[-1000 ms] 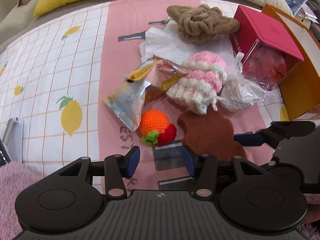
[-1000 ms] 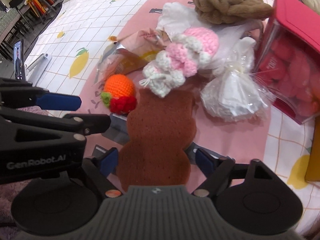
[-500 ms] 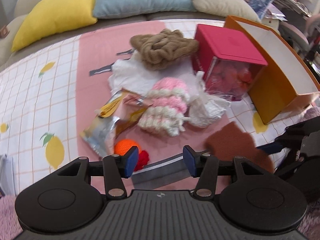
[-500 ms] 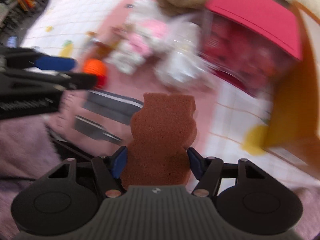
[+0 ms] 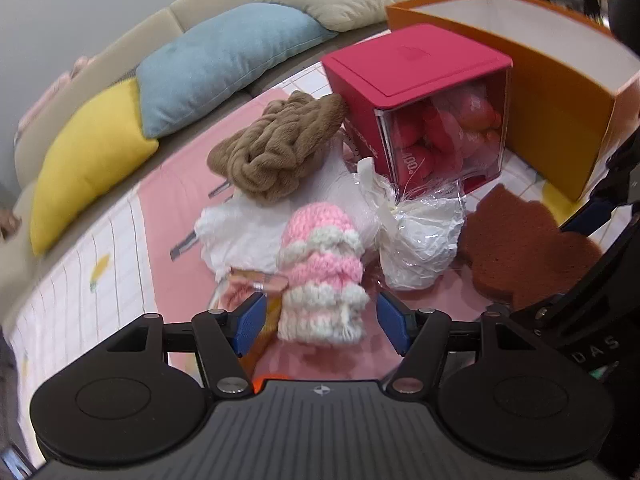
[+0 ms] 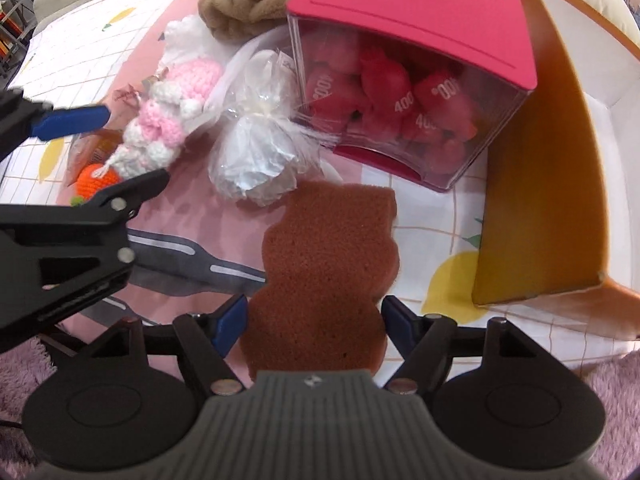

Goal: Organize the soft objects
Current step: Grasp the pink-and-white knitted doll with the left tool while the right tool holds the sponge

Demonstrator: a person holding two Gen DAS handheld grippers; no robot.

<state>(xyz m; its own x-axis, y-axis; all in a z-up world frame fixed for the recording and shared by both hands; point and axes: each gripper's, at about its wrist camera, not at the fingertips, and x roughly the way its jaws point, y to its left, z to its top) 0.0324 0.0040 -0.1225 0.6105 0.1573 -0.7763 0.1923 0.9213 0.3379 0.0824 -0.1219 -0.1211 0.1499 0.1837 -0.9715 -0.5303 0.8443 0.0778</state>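
My right gripper (image 6: pixel 314 318) is shut on a brown bear-shaped sponge (image 6: pixel 328 264) and holds it above the cloth, in front of the orange box (image 6: pixel 552 184). The sponge also shows in the left wrist view (image 5: pixel 520 248). My left gripper (image 5: pixel 322 322) is open, its jaws on either side of the lower end of a pink and white crochet hat (image 5: pixel 320 264). The hat (image 6: pixel 168 120), a small orange crochet fruit (image 6: pixel 98 178) and the left gripper's fingers (image 6: pixel 72 122) show in the right wrist view. A brown knotted plush (image 5: pixel 276 148) lies behind the hat.
A red-lidded clear box (image 5: pixel 432 104) of red packets lies on its side beside the orange box (image 5: pixel 552 92). A crinkled plastic bag (image 5: pixel 420 240) and white paper (image 5: pixel 240 236) lie between. Cushions (image 5: pixel 224 60) line the back. Pink fluffy rug (image 6: pixel 616 392) at the front.
My right gripper has carried the sponge right, toward the orange box. My left gripper has moved forward past the orange crochet fruit, its jaws now around the pink hat.
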